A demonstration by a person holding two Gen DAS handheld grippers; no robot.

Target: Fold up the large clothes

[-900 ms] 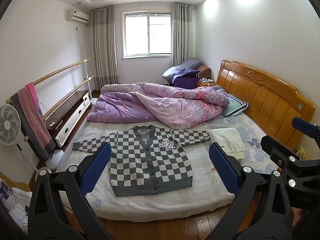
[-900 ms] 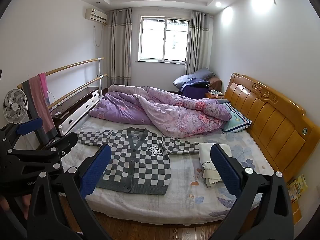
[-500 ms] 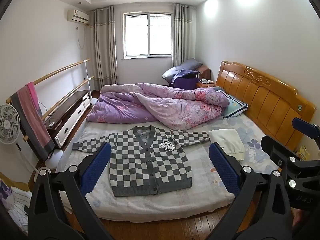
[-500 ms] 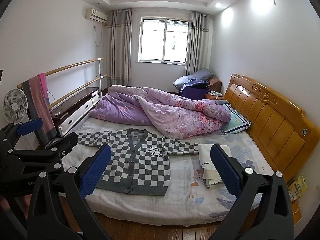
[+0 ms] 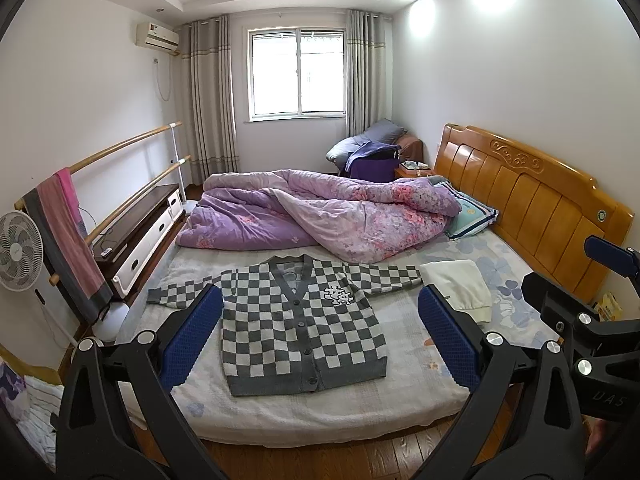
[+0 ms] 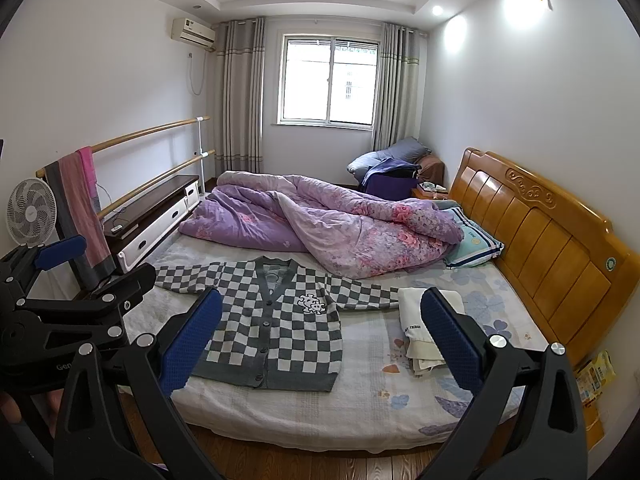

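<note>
A grey and white checkered cardigan lies flat and buttoned on the bed, sleeves spread out; it also shows in the right wrist view. My left gripper is open and empty, held off the near edge of the bed, well short of the cardigan. My right gripper is open and empty too, beside the left one. The right gripper's body shows at the right of the left wrist view. The left gripper's body shows at the left of the right wrist view.
A folded white garment lies right of the cardigan, also in the right wrist view. A rumpled purple quilt fills the far half of the bed. A wooden headboard is at right. A fan, towel rail and low cabinet stand at left.
Both views have shifted only slightly; the grippers stay open and off the bed. The cardigan has not moved.
</note>
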